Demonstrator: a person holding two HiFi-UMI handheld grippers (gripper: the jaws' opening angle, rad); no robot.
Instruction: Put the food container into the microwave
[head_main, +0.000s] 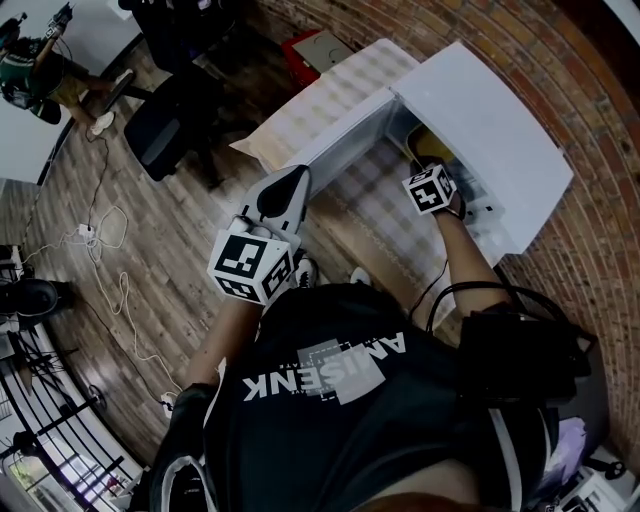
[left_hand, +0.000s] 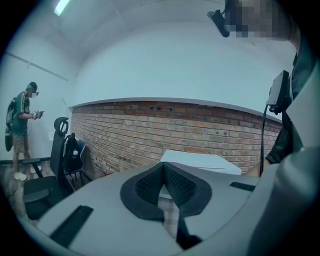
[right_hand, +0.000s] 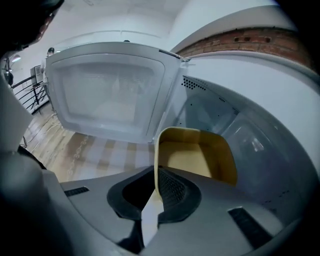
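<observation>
Right hand-held gripper (right_hand: 156, 175) pinches rim of yellow, seemingly empty food container (right_hand: 200, 159); left hand-held gripper (left_hand: 163, 166) closed, empty.

In the right gripper view the right gripper (right_hand: 156, 175) hides the near wall of the food container (right_hand: 200, 155). In the head view its jaws are out of sight inside the microwave (head_main: 500, 140), and only 1 yellow corner of the container shows. In the left gripper view the left gripper (left_hand: 164, 172) covers most of the microwave. What the distant person (left_hand: 22, 120) holds is too small to tell.
</observation>
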